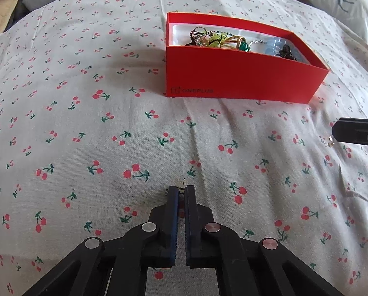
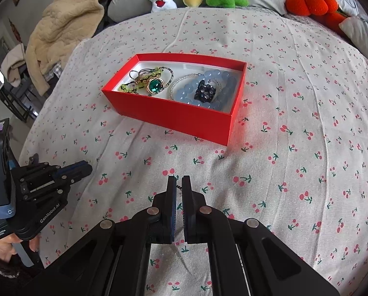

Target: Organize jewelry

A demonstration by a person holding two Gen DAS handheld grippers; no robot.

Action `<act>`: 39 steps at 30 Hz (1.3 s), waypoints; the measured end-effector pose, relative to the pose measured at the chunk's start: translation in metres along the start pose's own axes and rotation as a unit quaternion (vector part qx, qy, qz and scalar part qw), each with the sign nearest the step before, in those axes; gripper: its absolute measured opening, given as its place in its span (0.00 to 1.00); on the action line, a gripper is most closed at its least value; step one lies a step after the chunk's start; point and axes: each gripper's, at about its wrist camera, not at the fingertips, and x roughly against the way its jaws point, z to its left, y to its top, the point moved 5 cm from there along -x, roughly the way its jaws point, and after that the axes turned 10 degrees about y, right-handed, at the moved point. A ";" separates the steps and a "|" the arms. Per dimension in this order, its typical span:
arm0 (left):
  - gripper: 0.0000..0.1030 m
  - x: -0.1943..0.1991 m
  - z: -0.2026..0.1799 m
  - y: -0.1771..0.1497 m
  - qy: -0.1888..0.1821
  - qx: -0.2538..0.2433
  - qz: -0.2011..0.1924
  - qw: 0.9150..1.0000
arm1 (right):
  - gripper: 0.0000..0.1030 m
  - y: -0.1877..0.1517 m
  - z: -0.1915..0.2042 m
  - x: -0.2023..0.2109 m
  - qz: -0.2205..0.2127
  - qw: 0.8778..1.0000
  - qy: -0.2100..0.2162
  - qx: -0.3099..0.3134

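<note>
Both grippers, left (image 1: 181, 189) and right (image 2: 179, 185), pinching small earrings above cherry-print sheet (image 2: 295, 148) near red box (image 2: 184, 118).

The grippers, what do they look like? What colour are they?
Both are black plastic. The left gripper and right gripper each have two flat fingers with blue ridged pads inside and round silver pins at the joints. The left one's side reads "GenRobot.AI" in white. The hand holding it wears a dark sleeve.
</note>
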 end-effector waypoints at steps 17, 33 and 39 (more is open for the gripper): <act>0.00 0.041 0.002 0.031 -0.020 0.022 -0.036 0.999 | 0.04 0.024 0.010 0.021 -0.037 0.999 0.017 -0.001; 0.00 0.018 -0.011 0.114 -0.044 0.064 -0.049 0.996 | 0.04 0.081 0.009 0.009 -0.077 0.995 0.047 -0.042; 0.00 -0.006 -0.016 0.123 -0.056 0.077 -0.034 0.995 | 0.04 0.088 -0.003 -0.009 -0.070 0.995 0.049 -0.058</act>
